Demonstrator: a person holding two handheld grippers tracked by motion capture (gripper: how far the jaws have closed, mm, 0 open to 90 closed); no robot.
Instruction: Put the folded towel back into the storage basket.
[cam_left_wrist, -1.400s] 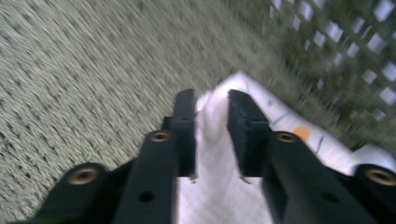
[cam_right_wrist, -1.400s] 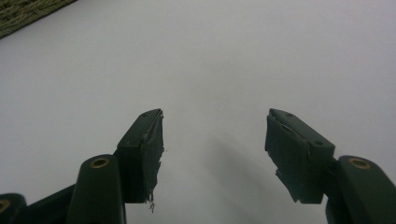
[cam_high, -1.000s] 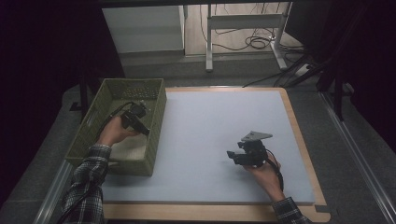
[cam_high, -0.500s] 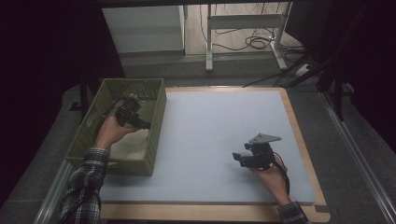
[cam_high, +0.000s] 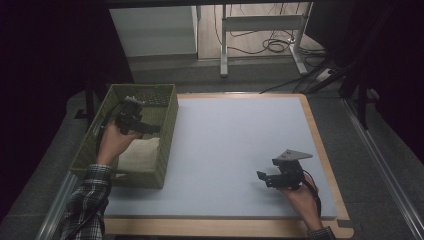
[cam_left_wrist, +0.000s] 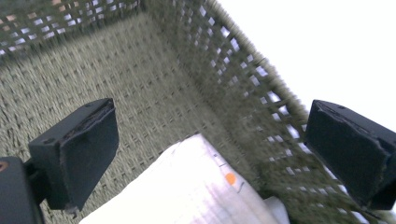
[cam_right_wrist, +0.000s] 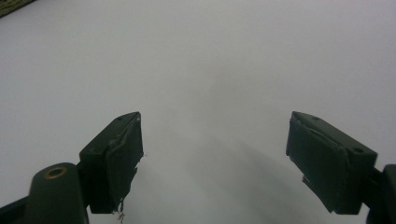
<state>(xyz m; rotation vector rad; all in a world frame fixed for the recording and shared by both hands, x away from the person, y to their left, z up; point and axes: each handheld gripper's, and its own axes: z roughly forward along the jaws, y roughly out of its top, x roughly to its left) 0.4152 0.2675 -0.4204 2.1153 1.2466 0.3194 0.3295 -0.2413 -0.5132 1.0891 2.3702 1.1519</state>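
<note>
Dim room, with cables on the floor beyond the pale grey-blue mat (cam_high: 235, 145) that covers the wooden-edged counter (cam_high: 320, 145). At the counter's left edge stands an olive-green woven basket (cam_high: 167, 135), and in its near end lies a white folded cloth with a small orange mark (cam_left_wrist: 196, 191), close against the basket's right wall and resting on the woven floor. The left claw (cam_high: 150, 128) hangs above it inside the basket, its jaws having just been opening and now spread wide with nothing pressed between them, so my guess is the cloth has been let go there to stay. The right claw (cam_high: 263, 178) hovers over the bare mat near the front right corner, jaws also just opened wide and empty, probably kept clear while the left hand works.
</note>
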